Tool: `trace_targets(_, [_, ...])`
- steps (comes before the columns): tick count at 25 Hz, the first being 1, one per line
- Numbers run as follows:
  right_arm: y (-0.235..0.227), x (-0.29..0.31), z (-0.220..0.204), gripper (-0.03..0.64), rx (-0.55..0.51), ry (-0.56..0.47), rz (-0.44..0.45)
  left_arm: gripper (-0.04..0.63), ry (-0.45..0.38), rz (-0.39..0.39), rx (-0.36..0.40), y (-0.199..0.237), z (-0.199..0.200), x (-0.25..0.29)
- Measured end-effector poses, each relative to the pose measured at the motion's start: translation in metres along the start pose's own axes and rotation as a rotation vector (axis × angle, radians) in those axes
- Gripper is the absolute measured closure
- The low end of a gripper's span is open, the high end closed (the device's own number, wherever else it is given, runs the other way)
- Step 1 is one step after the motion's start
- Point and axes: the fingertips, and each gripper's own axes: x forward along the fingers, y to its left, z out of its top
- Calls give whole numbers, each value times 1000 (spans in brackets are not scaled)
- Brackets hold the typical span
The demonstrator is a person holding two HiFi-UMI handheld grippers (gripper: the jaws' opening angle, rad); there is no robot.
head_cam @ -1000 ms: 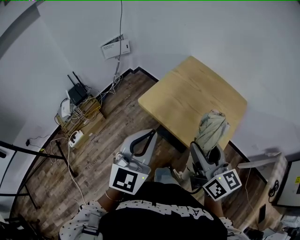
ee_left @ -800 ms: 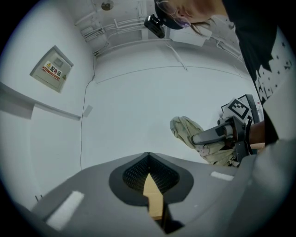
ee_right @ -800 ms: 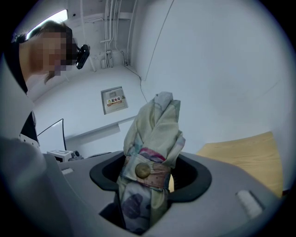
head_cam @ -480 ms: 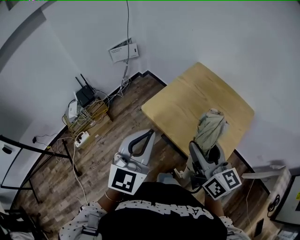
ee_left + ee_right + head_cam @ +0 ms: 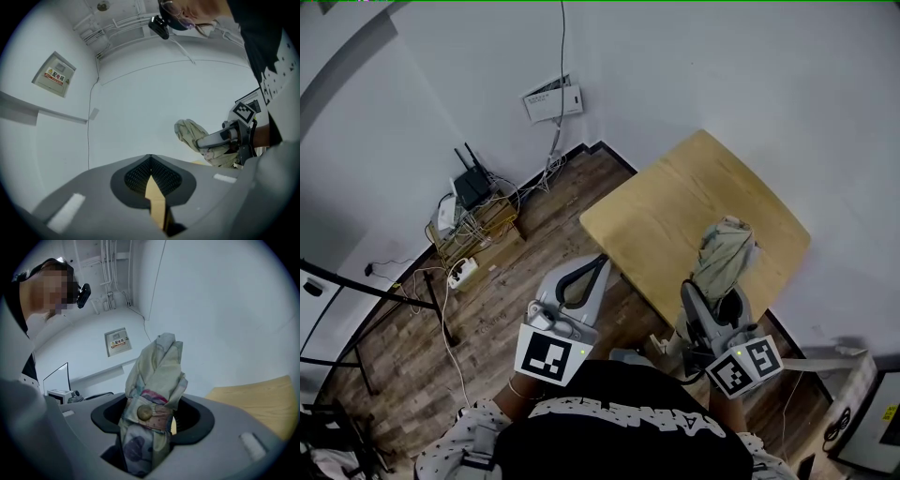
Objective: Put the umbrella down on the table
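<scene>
Holding a folded umbrella [image 5: 157,376] in the right gripper [image 5: 715,302], a person stands at the near corner of a light wooden table [image 5: 675,206]. Both jaws are clamped on the umbrella just below its closing strap. The strap's round button [image 5: 144,413] faces the gripper's camera. The fabric is pale cream-green with a faint floral print, bunched and wrapped. It rises out of the jaws, roughly upright with a slight lean.

From the head view, the umbrella's top overlaps the table's near right edge. It is not lying on the tabletop; contact between its lower end and the table cannot be made out.

Left gripper [image 5: 150,158]: jaws drawn together, tips meeting, nothing between them. It is held out to the left of the table corner, over the wooden floor [image 5: 516,281], well apart from the umbrella.

Against the white wall on the left sit a black router [image 5: 472,187], a cardboard box [image 5: 483,225] with tangled cables and a white power strip [image 5: 461,274]. A small white wall box [image 5: 553,98] is mounted above them.
</scene>
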Motion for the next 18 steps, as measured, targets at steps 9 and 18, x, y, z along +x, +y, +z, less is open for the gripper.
trace_targets(9, [-15, 6, 6, 325, -12, -7, 24, 595, -23, 19, 10, -4, 3, 15])
trace_targets(18, [-23, 6, 9, 326, -10, -8, 52, 595, -15, 37, 15, -10, 5, 22])
